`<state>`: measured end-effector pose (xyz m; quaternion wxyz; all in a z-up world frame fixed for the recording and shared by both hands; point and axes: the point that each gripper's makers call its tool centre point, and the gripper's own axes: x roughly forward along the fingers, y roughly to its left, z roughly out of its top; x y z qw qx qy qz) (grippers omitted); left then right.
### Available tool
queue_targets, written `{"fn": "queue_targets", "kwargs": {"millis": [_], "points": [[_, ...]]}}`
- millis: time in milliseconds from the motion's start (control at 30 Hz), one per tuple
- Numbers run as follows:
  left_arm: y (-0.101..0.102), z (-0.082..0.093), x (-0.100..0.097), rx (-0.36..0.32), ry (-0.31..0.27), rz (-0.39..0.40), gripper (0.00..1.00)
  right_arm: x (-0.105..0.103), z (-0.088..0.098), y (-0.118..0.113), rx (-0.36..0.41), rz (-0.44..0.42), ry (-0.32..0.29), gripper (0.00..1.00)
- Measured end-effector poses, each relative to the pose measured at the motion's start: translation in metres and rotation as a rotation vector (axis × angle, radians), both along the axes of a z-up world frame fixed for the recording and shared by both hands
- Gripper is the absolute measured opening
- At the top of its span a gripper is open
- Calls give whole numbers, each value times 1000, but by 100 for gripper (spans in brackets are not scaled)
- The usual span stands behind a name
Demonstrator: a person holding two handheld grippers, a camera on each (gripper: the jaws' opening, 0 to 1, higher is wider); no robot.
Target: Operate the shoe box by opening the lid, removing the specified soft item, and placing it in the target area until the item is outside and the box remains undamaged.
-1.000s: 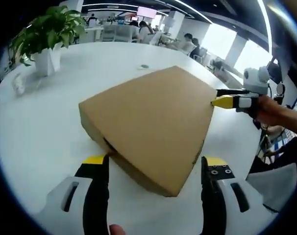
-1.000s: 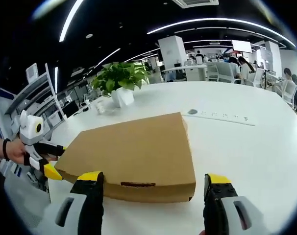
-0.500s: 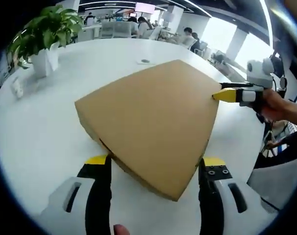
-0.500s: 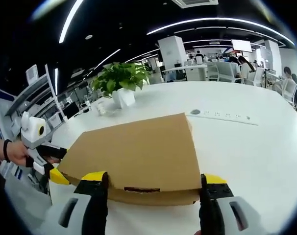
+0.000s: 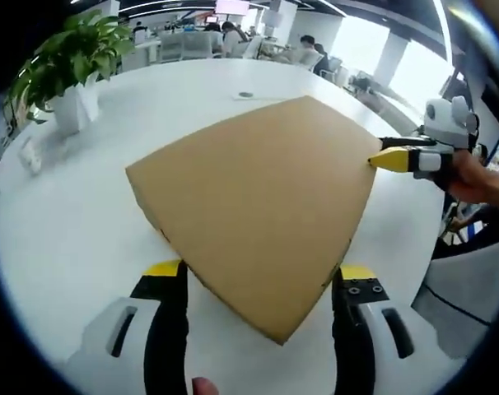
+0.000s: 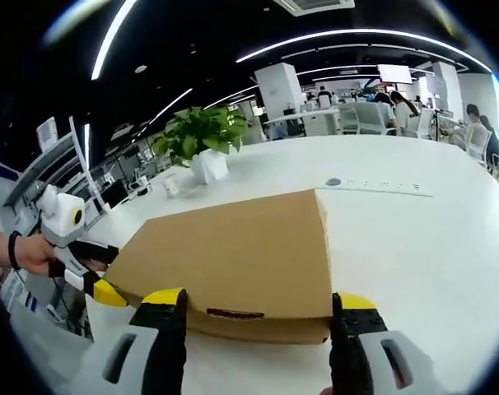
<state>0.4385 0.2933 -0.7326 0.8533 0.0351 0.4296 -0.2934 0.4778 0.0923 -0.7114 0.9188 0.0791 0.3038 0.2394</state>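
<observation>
A closed brown cardboard shoe box (image 5: 249,185) lies flat on the white table (image 5: 68,239). My left gripper (image 5: 260,271) is open, and the box's near corner reaches in between its jaws. At the box's far right corner a hand holds my right gripper (image 5: 398,158). In the right gripper view the box (image 6: 241,243) shows its front side with a dark slot (image 6: 224,313). My right gripper (image 6: 260,299) is open, with a jaw on each side of that front edge. My left gripper (image 6: 97,284) sits at the box's left corner, held by a hand.
A potted plant (image 5: 68,74) in a white pot (image 6: 207,164) stands beyond the box. A small white object (image 5: 27,152) lies near it. A small round disc (image 6: 333,182) lies on the table behind the box. The table's edge (image 5: 414,271) runs close on the right. People sit at desks far behind.
Both grippers have closed in on the box, which looks larger. Its near corner and front edge now lie between the jaws. The lid has stayed shut.
</observation>
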Motion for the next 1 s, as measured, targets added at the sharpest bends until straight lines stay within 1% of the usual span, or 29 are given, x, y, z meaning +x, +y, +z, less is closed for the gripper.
{"fn": "queue_targets", "kwargs": {"millis": [367,533,800,1000], "points": [[34,1,-20,16,6,-6,70,-25,-2,33,16,-12,2,66],[45,1,-27,18,8,-9,70,-33,-2,44,23,-12,3,64],[57,1,-35,17,8,-12,70,-45,-3,54,38,-26,4,62],[61,0,-39,21,4,-14,70,-56,-2,60,51,-34,-1,64]]}}
